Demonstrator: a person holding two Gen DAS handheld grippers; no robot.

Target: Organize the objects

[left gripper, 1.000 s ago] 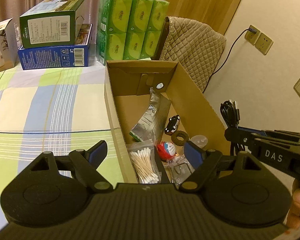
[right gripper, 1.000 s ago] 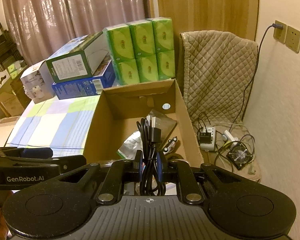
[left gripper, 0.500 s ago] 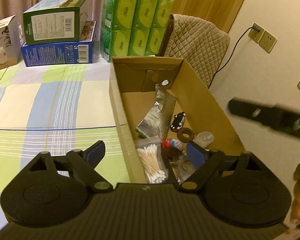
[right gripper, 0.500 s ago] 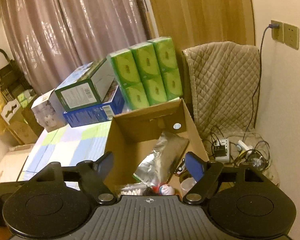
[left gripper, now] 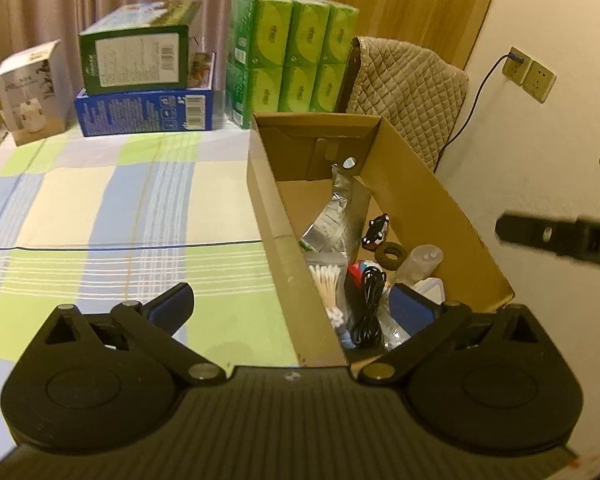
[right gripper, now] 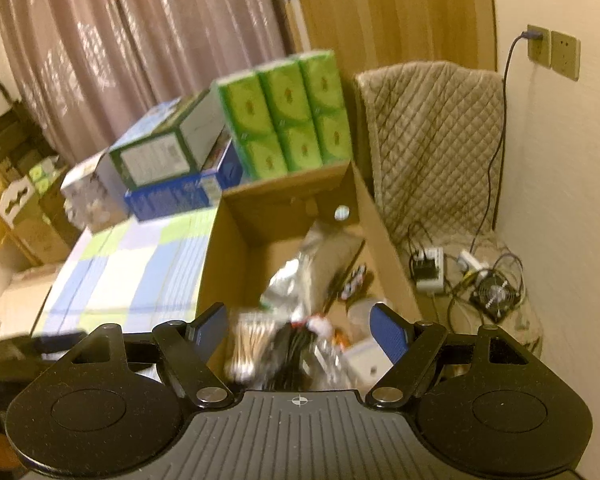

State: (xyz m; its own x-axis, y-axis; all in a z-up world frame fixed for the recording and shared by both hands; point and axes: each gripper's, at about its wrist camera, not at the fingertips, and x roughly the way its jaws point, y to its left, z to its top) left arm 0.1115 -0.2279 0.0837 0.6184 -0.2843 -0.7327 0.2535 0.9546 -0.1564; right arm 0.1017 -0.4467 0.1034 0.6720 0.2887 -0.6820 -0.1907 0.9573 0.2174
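Your coiled black cable point(left gripper: 367, 312) lies inside the open cardboard box point(left gripper: 428, 184), near end, between the cotton swabs point(left gripper: 328, 284) and a clear packet.

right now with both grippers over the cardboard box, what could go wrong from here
1. The black cable lies loosely coiled on top of the clutter, beside the cotton swabs; a finger reaching in could snag a loop and drag it back out.
2. The left gripper, its jaws opening and empty, straddles the near wall of the cardboard box; lowering it may knock or crush that wall.
3. The right gripper is open and close by, so the two could collide.
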